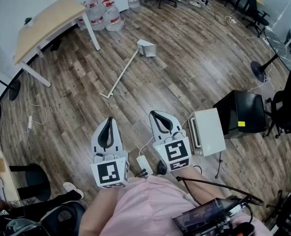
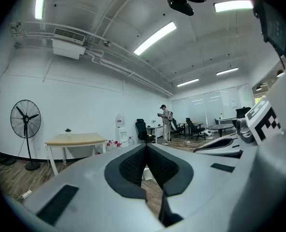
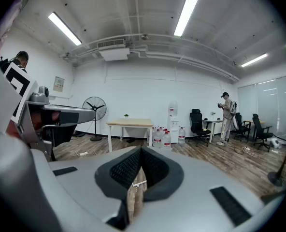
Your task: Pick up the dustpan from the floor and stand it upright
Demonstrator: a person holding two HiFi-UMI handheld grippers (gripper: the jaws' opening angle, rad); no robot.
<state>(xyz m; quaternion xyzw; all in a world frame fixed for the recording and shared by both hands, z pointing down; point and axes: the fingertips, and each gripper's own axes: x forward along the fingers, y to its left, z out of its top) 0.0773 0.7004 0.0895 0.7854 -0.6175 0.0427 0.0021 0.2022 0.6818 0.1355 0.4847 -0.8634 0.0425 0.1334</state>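
The white long-handled dustpan [image 1: 146, 48] lies flat on the wooden floor, its handle [image 1: 120, 75] running down-left toward me. Both grippers hover well short of it, near my body. My left gripper [image 1: 108, 119] is shut with nothing in it, below the handle's end. My right gripper [image 1: 154, 114] is also shut and empty, to the right of the handle's end. In the left gripper view, a bit of the pan [image 2: 147, 173] shows through the gap behind the closed tips [image 2: 146, 146]. In the right gripper view, the handle's end [image 3: 139, 184] shows below the closed tips [image 3: 141, 149].
A wooden table [image 1: 47, 21] and several water bottles [image 1: 101, 14] stand at the back left. A white box [image 1: 209, 131] and a black box [image 1: 239, 111] sit on the floor at my right, with cables around. A floor fan base [image 1: 261, 69] and office chairs stand farther right. A person [image 3: 226, 117] stands far off.
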